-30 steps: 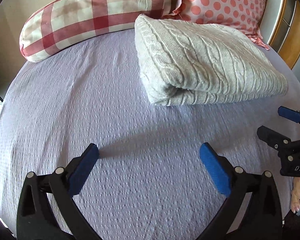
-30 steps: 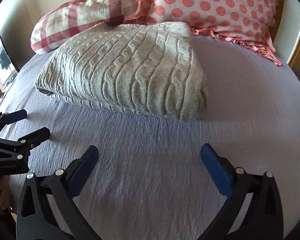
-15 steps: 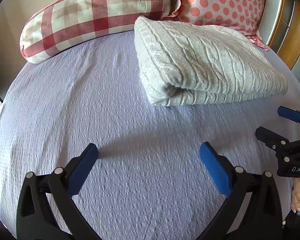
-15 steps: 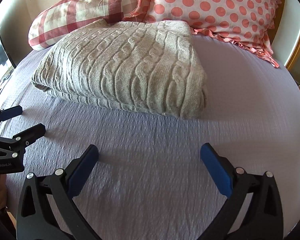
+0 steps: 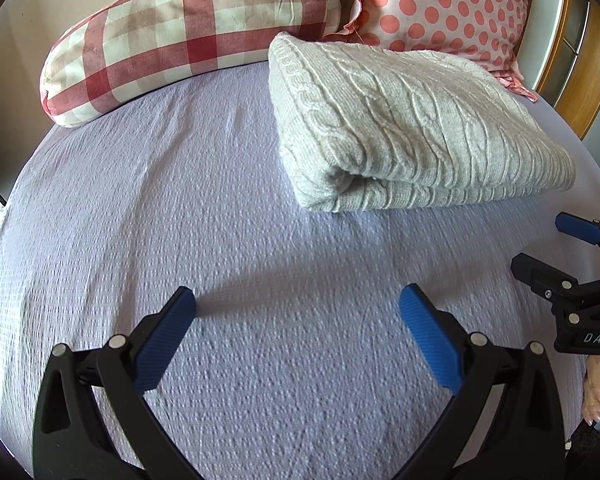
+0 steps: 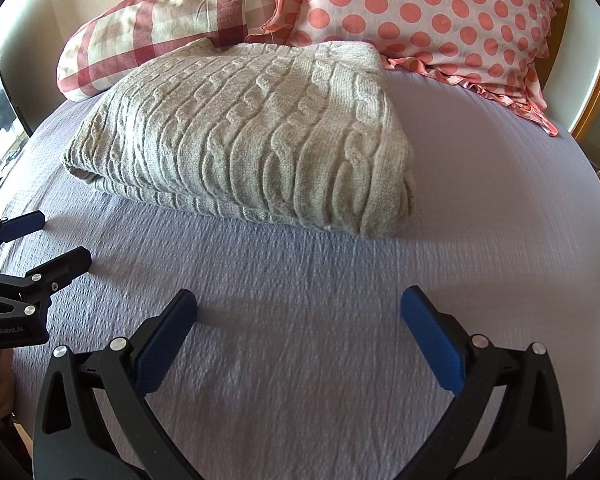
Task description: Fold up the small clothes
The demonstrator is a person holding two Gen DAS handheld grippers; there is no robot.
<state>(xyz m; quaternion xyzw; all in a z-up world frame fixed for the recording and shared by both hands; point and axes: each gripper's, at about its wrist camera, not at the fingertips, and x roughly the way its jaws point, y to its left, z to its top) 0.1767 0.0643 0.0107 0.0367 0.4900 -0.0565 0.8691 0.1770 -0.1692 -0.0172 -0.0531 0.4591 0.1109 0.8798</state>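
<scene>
A cream cable-knit sweater (image 5: 412, 124) lies folded into a thick rectangle on the lilac bed sheet (image 5: 180, 208); it also shows in the right wrist view (image 6: 252, 136). My left gripper (image 5: 296, 300) is open and empty, over bare sheet short of the sweater's near left corner. My right gripper (image 6: 298, 300) is open and empty, over bare sheet in front of the sweater's near edge. Each gripper appears at the side of the other's view: the right gripper (image 5: 548, 246), the left gripper (image 6: 56, 238).
A red-and-white checked pillow (image 5: 188, 36) and a pink polka-dot pillow (image 5: 448, 4) lie behind the sweater against the wall. A wooden cabinet (image 5: 580, 76) stands at the right of the bed. The sheet's rounded edge falls away at left and right.
Both grippers have drifted slightly back and sideways from the sweater, staying open. The sweater has not moved.
</scene>
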